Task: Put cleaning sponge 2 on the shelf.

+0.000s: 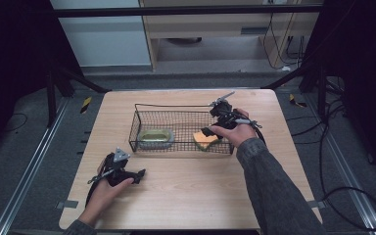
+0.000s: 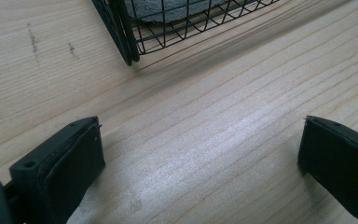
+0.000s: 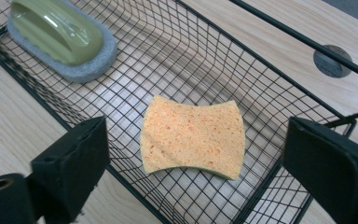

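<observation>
Orange and porous, the sponge [image 3: 193, 136] lies flat on the mesh floor of the wire basket [image 3: 205, 56], near the basket's right end as the high view has it. My right gripper [image 3: 193, 163] hangs just above it with its jaws spread wide on either side; neither pad presses the sponge, so I judge it released and resting on its own weight. I keep the jaws this far apart so that, if I lift away, no pad catches an edge and drags the sponge along.

At the other end of the basket sits the green-handled scrubber [image 3: 58, 32], grey pad down, well apart from the sponge. With each at its own end, neither leans on the other, and both lie low beneath the basket's rim.

My left gripper [image 1: 138, 174] rests near the front edge of the wooden tabletop [image 2: 205, 140], outside the basket and short of its near left corner. Its jaws stand open too, with nothing but bare wood grain between them. I hold it there, low and out of the way, so the right hand has the basket to itself.
</observation>
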A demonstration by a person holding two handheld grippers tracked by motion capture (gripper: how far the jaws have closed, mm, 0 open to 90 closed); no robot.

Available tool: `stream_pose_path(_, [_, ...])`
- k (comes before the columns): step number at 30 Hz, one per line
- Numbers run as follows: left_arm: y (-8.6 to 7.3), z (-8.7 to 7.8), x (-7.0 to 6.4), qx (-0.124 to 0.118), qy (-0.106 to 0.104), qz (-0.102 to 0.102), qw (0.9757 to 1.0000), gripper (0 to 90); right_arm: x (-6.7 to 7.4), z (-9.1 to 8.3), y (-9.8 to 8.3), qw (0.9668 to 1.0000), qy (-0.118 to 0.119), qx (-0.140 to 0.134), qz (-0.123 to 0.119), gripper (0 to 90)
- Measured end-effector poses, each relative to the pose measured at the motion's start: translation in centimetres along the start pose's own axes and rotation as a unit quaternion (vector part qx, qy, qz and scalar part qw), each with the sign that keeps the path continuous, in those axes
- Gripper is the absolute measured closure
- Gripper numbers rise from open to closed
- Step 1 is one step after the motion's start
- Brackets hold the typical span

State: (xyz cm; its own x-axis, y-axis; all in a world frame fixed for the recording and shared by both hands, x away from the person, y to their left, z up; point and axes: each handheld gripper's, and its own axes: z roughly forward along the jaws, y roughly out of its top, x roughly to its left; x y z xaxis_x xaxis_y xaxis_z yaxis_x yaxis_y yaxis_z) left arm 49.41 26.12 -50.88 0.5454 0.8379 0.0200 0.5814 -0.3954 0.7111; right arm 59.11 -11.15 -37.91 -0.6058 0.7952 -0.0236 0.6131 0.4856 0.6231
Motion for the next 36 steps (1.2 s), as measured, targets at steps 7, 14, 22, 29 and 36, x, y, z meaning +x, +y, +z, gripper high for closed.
stream_pose_path(7, [0.0, 0.0, 0.0, 0.0, 0.0, 0.0, 1.0, 0.0, 0.0, -1.1, -0.3, 0.9995, -0.007, -0.029, -0.002, 6.1])
stream_pose_path(14, [0.0, 0.0, 0.0, 0.0, 0.0, 0.0, 1.0, 0.0, -0.2, -2.1, -0.8, 0.9991, -0.022, -0.037, -0.006, 6.3])
stream_pose_path(22, [0.0, 0.0, 0.0, 0.0, 0.0, 0.0, 1.0, 0.0, -0.7, -3.2, -2.1, 0.9984, -0.028, -0.049, -0.001, 6.9])
stream_pose_path(29, [0.0, 0.0, 0.0, 0.0, 0.0, 0.0, 1.0, 0.0, -1.3, -4.5, -4.6, 0.9974, -0.036, -0.062, -0.001, 5.8])
stream_pose_path(36, [0.0, 0.0, 0.0, 0.0, 0.0, 0.0, 1.0, 0.0, -2.1, -5.2, -7.4, 0.9959, -0.045, -0.078, 0.006, 6.6])
